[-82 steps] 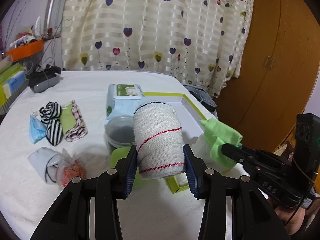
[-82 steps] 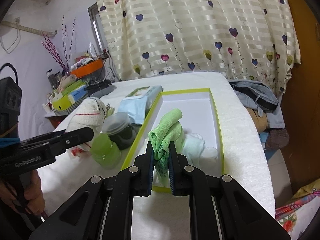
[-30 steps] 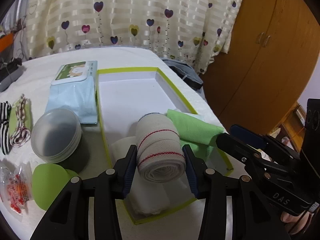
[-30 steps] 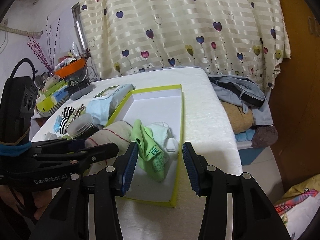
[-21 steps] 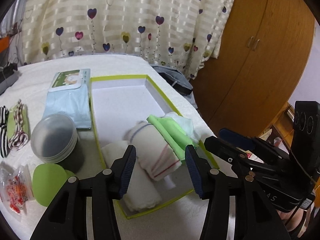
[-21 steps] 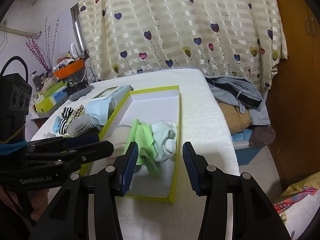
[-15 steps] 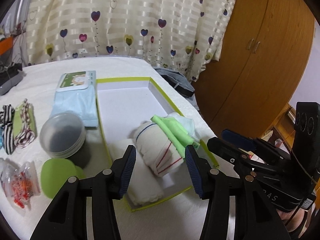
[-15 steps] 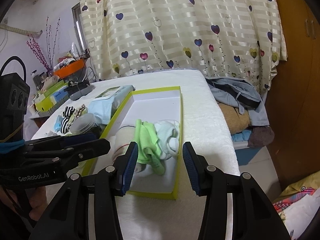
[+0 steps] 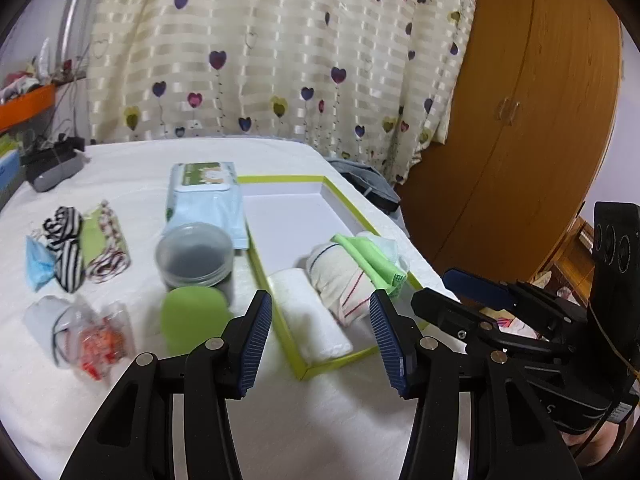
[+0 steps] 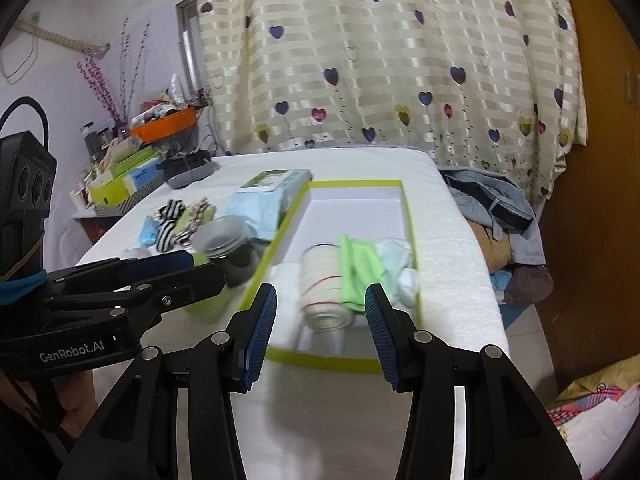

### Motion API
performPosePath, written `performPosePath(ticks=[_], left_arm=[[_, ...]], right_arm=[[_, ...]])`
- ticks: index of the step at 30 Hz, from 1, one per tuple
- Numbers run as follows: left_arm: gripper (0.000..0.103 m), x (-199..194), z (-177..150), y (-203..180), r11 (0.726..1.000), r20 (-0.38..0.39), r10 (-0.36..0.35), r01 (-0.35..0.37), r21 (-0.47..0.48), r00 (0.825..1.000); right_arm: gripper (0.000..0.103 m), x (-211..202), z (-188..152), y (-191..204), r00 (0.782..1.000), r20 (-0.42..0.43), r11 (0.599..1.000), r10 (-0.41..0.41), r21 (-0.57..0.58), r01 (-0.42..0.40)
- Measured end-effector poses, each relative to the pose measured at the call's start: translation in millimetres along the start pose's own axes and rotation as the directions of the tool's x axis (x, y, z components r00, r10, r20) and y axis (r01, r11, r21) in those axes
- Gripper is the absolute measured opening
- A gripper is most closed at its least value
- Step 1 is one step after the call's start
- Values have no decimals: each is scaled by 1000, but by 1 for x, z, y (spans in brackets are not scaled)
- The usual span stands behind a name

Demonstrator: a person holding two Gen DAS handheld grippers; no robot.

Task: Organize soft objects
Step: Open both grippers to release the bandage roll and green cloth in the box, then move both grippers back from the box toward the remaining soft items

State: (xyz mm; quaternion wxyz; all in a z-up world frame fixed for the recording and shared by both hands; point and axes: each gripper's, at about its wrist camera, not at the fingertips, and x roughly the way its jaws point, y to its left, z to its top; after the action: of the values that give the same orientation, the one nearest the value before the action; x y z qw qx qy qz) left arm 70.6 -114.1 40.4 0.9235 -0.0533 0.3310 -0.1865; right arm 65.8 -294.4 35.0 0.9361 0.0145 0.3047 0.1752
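Note:
A lime-edged white box (image 9: 304, 196) (image 10: 406, 216) lies on the white table. In its near end lie a white towel roll (image 9: 308, 312), a cream bandage roll with red stripes (image 9: 340, 280) (image 10: 324, 284), a green cloth (image 9: 374, 258) (image 10: 358, 268) and a pale mint cloth (image 9: 386, 244) (image 10: 396, 256). My left gripper (image 9: 320, 340) is open and empty, above the table just before the box's near end. My right gripper (image 10: 320, 328) is open and empty, also short of the box's near edge. Rolled socks (image 9: 66, 240) and a blue cloth (image 9: 38, 264) lie at the left.
A wet-wipes pack (image 9: 204, 196), a lidded dark jar (image 9: 194, 256), a green lid (image 9: 192, 320) and plastic bags with small items (image 9: 80, 332) sit left of the box. Clothes (image 10: 492, 200) hang off the table's right edge. A wooden wardrobe (image 9: 520, 120) stands at the right.
Both grippers let go of the bandage roll and the green cloth into the box, then pulled back toward the near side. The left view has swung left, showing the socks again.

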Motion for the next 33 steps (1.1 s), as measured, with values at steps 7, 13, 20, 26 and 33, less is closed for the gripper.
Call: performPosePath(ticks=[7, 13, 20, 26, 33], left_arm=[[50, -24, -11, 19, 999, 26, 29, -29, -23, 999], [50, -35, -20, 40, 996, 35, 76, -73, -58, 997], [50, -43, -29, 64, 988, 37, 118, -113, -104, 992], [50, -47, -33, 75, 983, 36, 138, -132, -127, 990], [50, -49, -34, 83, 978, 30, 155, -149, -147, 988]], right_arm=[[55, -5, -4, 30, 1000, 7, 999, 25, -33, -24], [55, -1, -7, 51, 998, -9, 997, 56, -57, -56], [55, 3, -7, 69, 997, -10, 994, 79, -81, -79], [55, 7, -7, 83, 995, -16, 989, 101, -105, -102], [55, 12, -7, 90, 992, -32, 986, 123, -107, -126]])
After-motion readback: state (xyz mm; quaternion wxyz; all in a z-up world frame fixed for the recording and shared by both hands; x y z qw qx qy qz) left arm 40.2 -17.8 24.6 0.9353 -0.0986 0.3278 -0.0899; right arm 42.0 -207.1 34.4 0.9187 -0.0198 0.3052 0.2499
